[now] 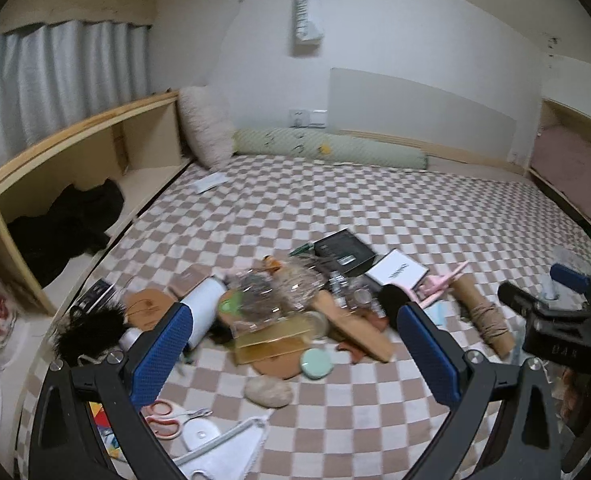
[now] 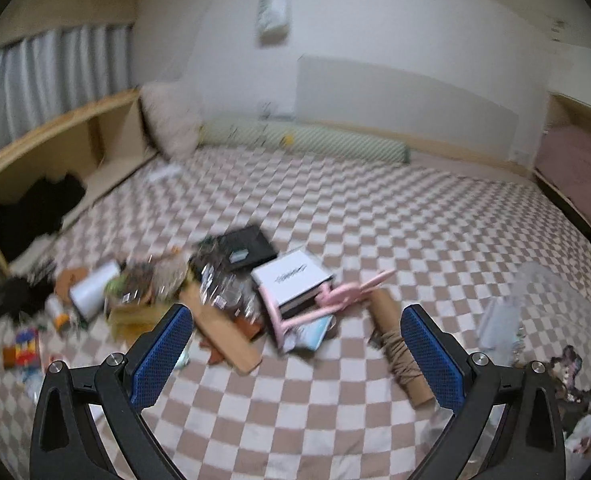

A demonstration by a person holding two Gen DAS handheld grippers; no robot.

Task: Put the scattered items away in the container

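A heap of scattered items lies on the checked bedspread [image 1: 335, 216]: a white cylinder [image 1: 203, 300], a clear plastic container [image 1: 271, 292], a wooden board [image 1: 355, 332], a black box [image 1: 343, 250], a white box [image 1: 395, 270], a pink stand [image 1: 441, 284], a twine cone [image 1: 483, 312], a mint compact [image 1: 315, 364]. My left gripper [image 1: 295, 320] is open and empty above the heap's near edge. My right gripper [image 2: 295, 320] is open and empty, near the wooden board [image 2: 223, 332], the pink stand [image 2: 327, 304] and the twine cone [image 2: 395, 340]. The right gripper's body shows at the left wrist view's right edge [image 1: 555, 312].
A wooden shelf [image 1: 75, 160] with black cloth runs along the left. Pillows and a green bolster [image 1: 327, 152] lie at the headboard. Scissors [image 1: 163, 416], a stone [image 1: 267, 392] and a white pouch [image 1: 231, 452] lie close by. A clear bag [image 2: 535, 300] and a plush toy [image 2: 583, 400] sit at the right.
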